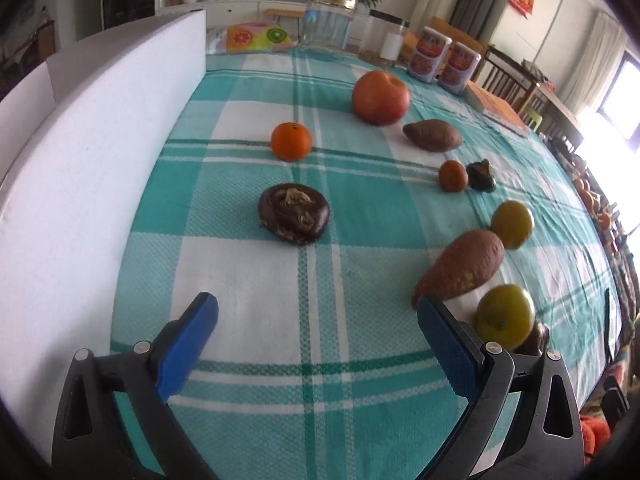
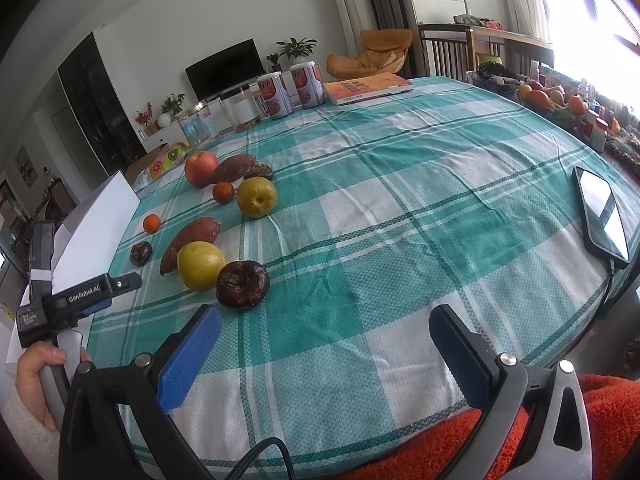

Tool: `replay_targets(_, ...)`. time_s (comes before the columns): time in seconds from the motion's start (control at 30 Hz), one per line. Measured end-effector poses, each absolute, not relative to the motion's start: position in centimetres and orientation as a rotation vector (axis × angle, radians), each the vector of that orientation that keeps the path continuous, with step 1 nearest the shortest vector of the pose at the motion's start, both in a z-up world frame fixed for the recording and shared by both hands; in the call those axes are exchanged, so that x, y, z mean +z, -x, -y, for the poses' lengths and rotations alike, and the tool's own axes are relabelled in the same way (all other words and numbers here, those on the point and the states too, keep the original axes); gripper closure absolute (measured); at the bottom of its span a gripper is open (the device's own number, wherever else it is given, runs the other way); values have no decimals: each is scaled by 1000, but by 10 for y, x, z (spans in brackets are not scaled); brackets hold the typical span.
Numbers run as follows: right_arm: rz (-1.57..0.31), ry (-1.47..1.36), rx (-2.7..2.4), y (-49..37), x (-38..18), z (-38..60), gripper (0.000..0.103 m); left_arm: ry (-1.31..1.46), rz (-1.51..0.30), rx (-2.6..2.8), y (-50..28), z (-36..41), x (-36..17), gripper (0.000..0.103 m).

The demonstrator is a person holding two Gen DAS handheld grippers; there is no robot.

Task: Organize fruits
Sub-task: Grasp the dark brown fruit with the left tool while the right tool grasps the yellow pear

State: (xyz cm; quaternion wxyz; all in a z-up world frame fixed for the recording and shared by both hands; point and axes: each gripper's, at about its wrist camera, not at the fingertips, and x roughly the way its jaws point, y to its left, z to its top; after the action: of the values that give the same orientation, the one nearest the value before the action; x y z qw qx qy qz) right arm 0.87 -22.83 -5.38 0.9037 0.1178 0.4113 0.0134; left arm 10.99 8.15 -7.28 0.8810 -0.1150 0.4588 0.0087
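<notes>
A: 2 grippers, both empty. The left gripper (image 1: 318,310) hovers low over the checked cloth with its blue pads wide apart; the right gripper (image 2: 325,322) is likewise spread, near the bench's (image 2: 400,208) front edge.

B: Where is the fruit?

A: Loose on the left part of the bench: a red apple (image 1: 380,97), a mandarin (image 1: 291,141), 2 sweet potatoes, 2 yellow-green fruits and some dark round ones, the nearest dark one (image 2: 243,284) just ahead of the right gripper.

B: Open room?

A: Plenty to the right of the fruit, up to a phone (image 2: 602,213) by the right edge. A white foam board (image 1: 100,152) walls the left edge.

B: Any writing?

A: "GenRobot.AI" on the left gripper's body. The tins' (image 2: 292,88) labels are too small to read.
</notes>
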Motion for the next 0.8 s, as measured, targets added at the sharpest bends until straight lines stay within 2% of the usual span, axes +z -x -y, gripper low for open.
replay_targets(0.2, -852, -265, 30, -9, -55, 231, 0, 206, -974, 111, -149, -87, -90, 4)
replay_targets(0.27, -858, -285, 30, -9, -57, 235, 0, 192, -959, 116, -146, -88, -92, 8)
replay_targets(0.3, -862, -295, 30, -9, -58, 236, 0, 173, -944, 124, -143, -88, -92, 34)
replay_targets(0.33, -868, -305, 30, -10, -59, 238, 0, 148, -930, 125, -141, -88, -91, 45)
replay_targets(0.37, -874, -312, 30, -11, -60, 239, 0, 133, -925, 125, -140, -89, -91, 65)
replay_targets(0.47, -889, -320, 32, -13, -62, 240, 0, 166, -920, 91, -135, -99, -89, 73)
replay_targets(0.5, -891, -318, 32, -14, -63, 240, 0, 164, -920, 84, -131, -101, -88, 83)
replay_targets(0.53, -893, -317, 34, -14, -63, 239, 0, 159, -924, 67, -127, -100, -87, 97)
replay_targets(0.73, -950, -209, 213, -35, -65, 208, 0, 110, -977, -19, -88, -87, -88, 93)
replay_targets(0.77, -935, -159, 252, -39, -62, 197, 0, 104, -977, -25, -83, -86, -88, 88)
replay_targets(0.8, -915, -112, 285, -43, -59, 186, 0, 106, -975, -37, -81, -85, -87, 70)
